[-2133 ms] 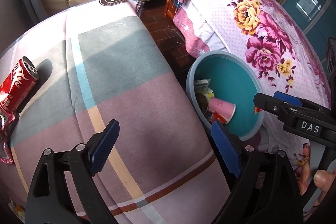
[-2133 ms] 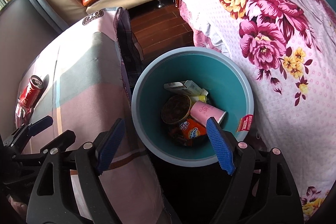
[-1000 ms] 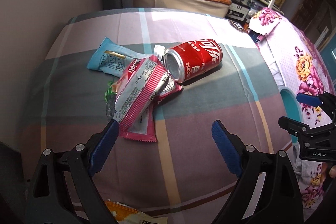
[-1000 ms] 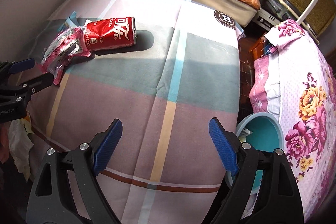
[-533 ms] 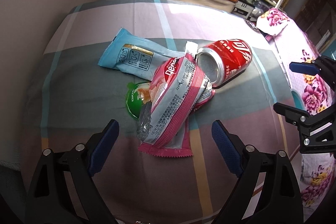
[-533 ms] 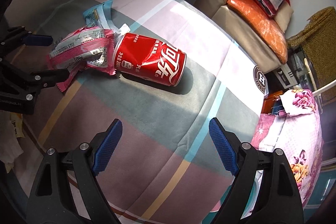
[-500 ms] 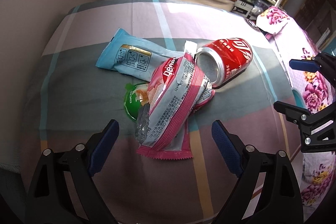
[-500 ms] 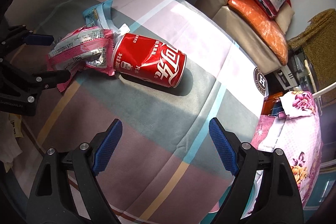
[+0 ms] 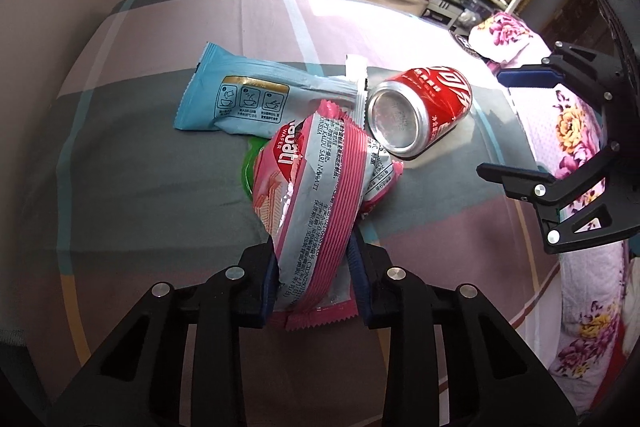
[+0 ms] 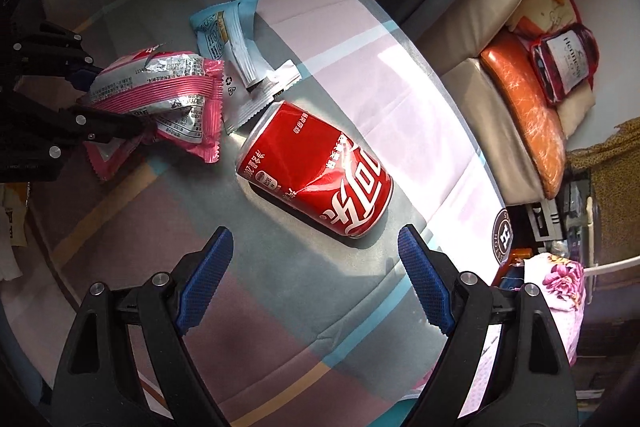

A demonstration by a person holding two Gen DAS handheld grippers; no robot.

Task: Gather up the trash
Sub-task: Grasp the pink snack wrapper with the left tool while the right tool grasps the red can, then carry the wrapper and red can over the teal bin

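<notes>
Left gripper [image 9: 313,267] pinching pink wrapper [image 9: 316,195].
Jaws just closed, pads pressing wrapper's near end. Right gripper [image 10: 316,281] wide, empty, above dented red can [image 10: 316,173] on tablecloth [image 10: 280,291].

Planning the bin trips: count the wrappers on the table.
2 clearly: pink wafer wrapper in the left gripper; blue sachet behind it. A green piece underneath may be another.

On the table [image 9: 120,187], the wrapper [image 9: 316,211] overlaps the pouch [image 9: 248,99]; the can [image 9: 420,115] lies just right of both
</notes>
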